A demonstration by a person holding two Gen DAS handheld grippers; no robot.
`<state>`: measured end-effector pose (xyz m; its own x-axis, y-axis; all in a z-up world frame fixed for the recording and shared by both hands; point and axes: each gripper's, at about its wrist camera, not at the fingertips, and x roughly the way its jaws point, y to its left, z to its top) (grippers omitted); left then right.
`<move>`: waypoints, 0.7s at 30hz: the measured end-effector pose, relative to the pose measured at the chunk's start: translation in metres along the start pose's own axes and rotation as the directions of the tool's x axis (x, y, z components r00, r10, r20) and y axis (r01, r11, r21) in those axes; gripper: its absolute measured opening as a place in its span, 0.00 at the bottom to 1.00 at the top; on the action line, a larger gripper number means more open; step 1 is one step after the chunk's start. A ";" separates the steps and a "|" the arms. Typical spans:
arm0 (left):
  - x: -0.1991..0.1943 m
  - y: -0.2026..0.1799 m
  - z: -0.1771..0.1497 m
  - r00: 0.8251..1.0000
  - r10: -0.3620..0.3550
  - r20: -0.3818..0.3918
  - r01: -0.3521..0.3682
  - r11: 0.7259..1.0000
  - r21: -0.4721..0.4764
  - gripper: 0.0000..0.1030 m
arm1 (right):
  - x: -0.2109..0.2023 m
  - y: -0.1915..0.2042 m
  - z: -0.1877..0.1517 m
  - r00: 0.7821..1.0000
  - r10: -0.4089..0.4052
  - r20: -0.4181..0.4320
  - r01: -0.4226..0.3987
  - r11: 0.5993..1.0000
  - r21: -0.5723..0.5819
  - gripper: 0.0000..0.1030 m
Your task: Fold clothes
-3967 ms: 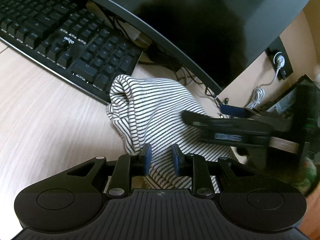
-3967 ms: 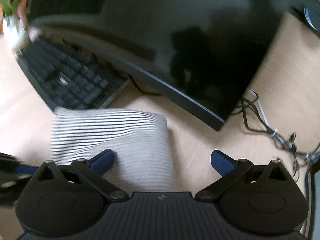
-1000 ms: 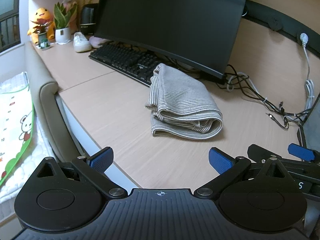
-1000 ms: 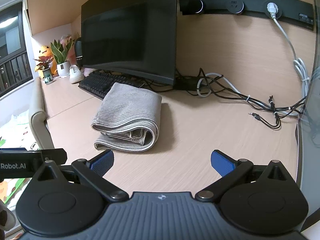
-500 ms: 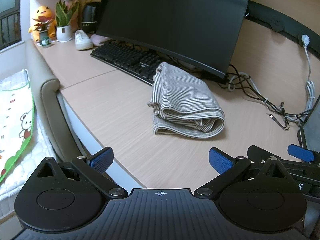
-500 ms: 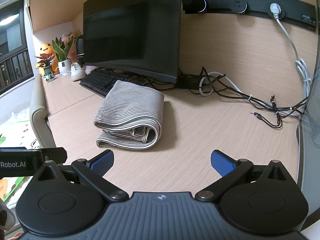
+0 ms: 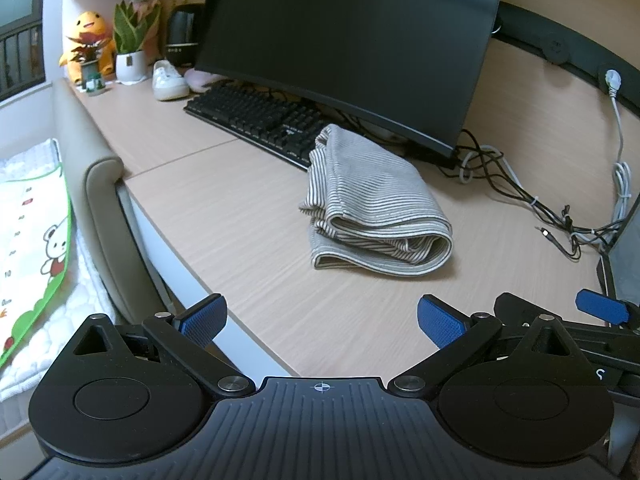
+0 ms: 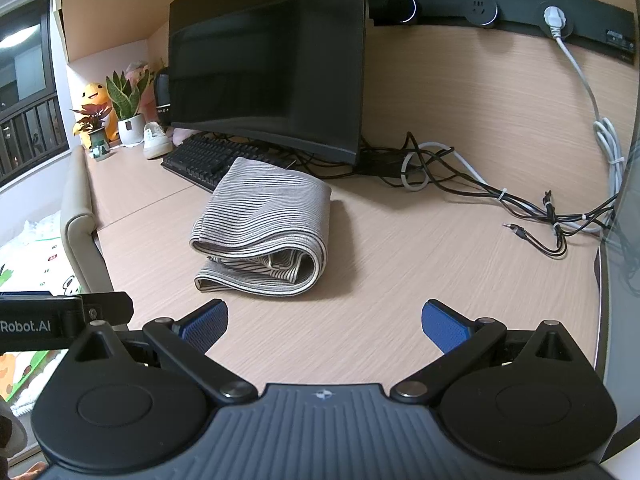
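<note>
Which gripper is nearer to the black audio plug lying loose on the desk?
Right. The right gripper hangs over the desk's front, with the audio plug ahead to its right. The left gripper sits further left, by the desk edge, beyond the right gripper.

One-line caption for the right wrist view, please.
Right gripper, jaws open and empty, faces a folded striped garment lying on the wooden desk before the keyboard and monitor.

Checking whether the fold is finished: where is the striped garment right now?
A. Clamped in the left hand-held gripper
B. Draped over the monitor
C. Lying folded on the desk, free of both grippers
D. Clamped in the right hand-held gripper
C: the striped garment lies folded on the desk, and the left hand-held gripper and right hand-held gripper are both open and empty, short of it.
</note>
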<state>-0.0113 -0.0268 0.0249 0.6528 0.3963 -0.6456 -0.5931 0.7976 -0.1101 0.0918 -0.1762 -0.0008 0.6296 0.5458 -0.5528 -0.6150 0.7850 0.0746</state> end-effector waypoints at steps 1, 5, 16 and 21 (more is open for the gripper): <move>0.000 0.000 0.000 1.000 -0.001 0.000 0.001 1.000 0.000 1.00 | 0.000 0.000 0.000 1.000 0.000 0.000 0.000 1.000 0.000 1.00; 0.001 0.000 0.000 1.000 -0.007 -0.001 0.007 1.000 0.001 1.00 | 0.001 0.000 0.000 1.000 -0.002 -0.004 0.002 1.000 -0.001 1.00; 0.003 -0.003 0.001 1.000 -0.016 -0.004 0.016 1.000 0.003 1.00 | 0.002 -0.003 -0.001 1.000 -0.011 -0.003 0.011 1.000 -0.001 1.00; 0.004 -0.004 0.001 1.000 -0.012 -0.002 0.012 1.000 0.004 1.00 | 0.001 -0.004 0.000 1.000 -0.012 0.004 0.012 1.000 0.002 1.00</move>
<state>-0.0057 -0.0275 0.0234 0.6589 0.3858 -0.6457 -0.5834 0.8040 -0.1150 0.0946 -0.1785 -0.0022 0.6390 0.5371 -0.5506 -0.6063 0.7922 0.0692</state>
